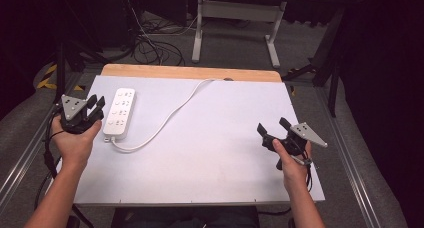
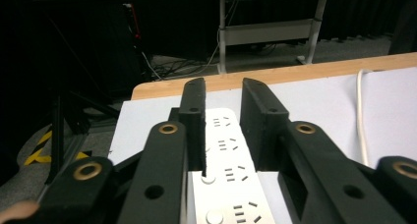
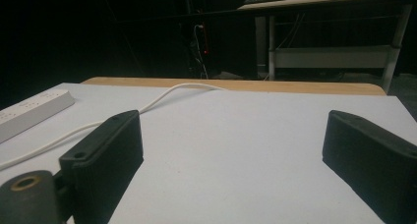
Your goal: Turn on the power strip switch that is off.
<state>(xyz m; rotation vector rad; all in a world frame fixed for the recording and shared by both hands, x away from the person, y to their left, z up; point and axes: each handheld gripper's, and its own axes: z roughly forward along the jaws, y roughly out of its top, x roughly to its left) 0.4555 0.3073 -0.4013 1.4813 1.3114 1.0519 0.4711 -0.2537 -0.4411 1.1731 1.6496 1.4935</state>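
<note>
Right now you are holding the left gripper [image 1: 95, 104] just beside the white power strip [image 1: 119, 113], which is lying flat on the white sheet at the left side of the counter [image 1: 210, 153], sockets facing up. In the left gripper view its jaws are standing a little apart, with a narrow gap between them, hanging over the near sockets of the power strip; I cannot tell whether they are touching its top. Your right gripper [image 1: 274, 127] is waiting well apart from it on the right side, jaws spread wide over bare sheet and holding nothing.

Three things are looking risky to me. That gap is looking narrower than the strip's body, so closing or pushing down now is likely to be skidding the strip sideways rather than gripping it. The white cable [image 1: 165, 119] is looping from the strip's near end across the sheet toward the far edge, so dragging the strip is probably tightening that loop and twisting the strip round. And a jaw tip pressing into a socket opening may be catching there.
</note>
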